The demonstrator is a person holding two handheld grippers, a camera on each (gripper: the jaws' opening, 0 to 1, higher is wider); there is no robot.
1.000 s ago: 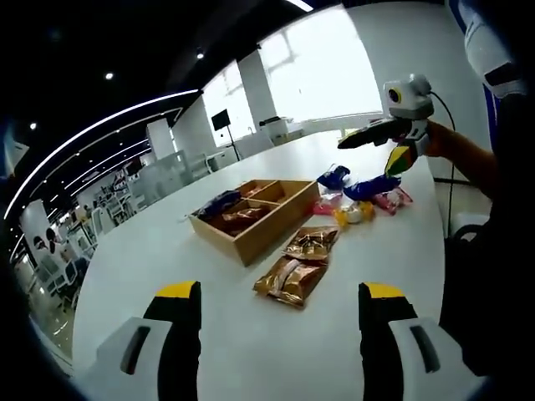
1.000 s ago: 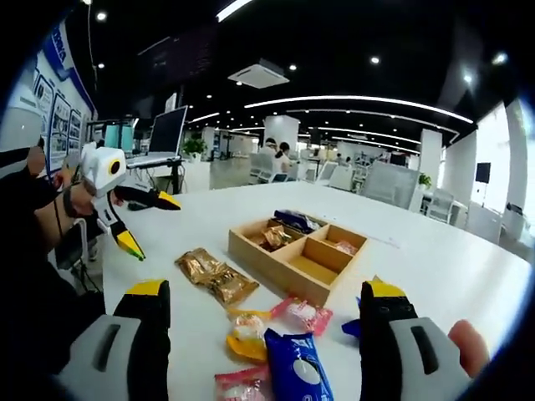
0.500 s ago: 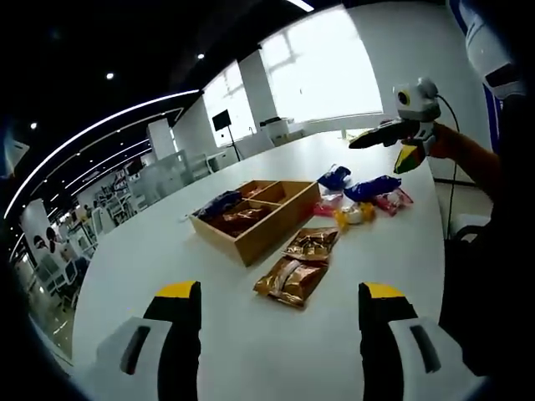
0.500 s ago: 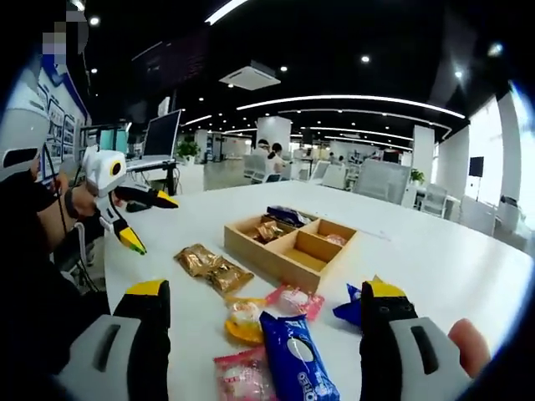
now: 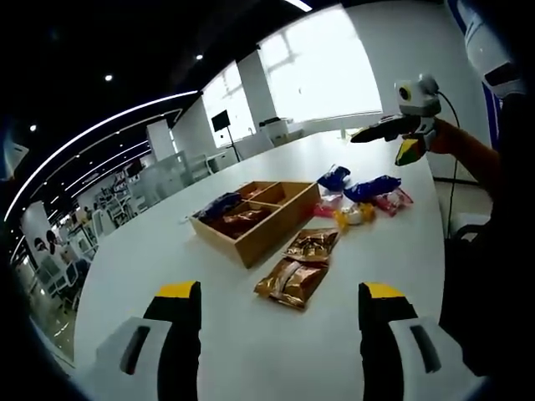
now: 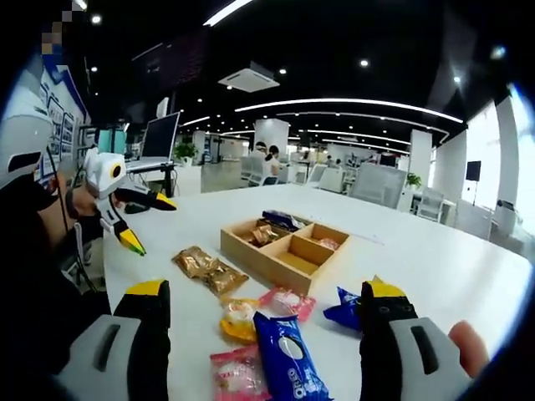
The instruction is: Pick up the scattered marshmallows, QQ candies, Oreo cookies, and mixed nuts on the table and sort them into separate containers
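Tabletop (image 6: 435,259), white and smooth, carries a wooden tray (image 6: 284,251) with four compartments, several already holding packets. Sorting looks part done. Right fingers (image 6: 255,334) stand wide and empty, with the glossy blue Oreo packet (image 6: 284,363) lying between them, likely the next pick. Left fingers (image 5: 284,334) are wide too, crinkly gold nut packets (image 5: 294,280) just ahead.

White desk (image 6: 435,267) beyond the tongs; monitor (image 6: 161,135) far left, office chairs (image 6: 380,185) at its far edge.
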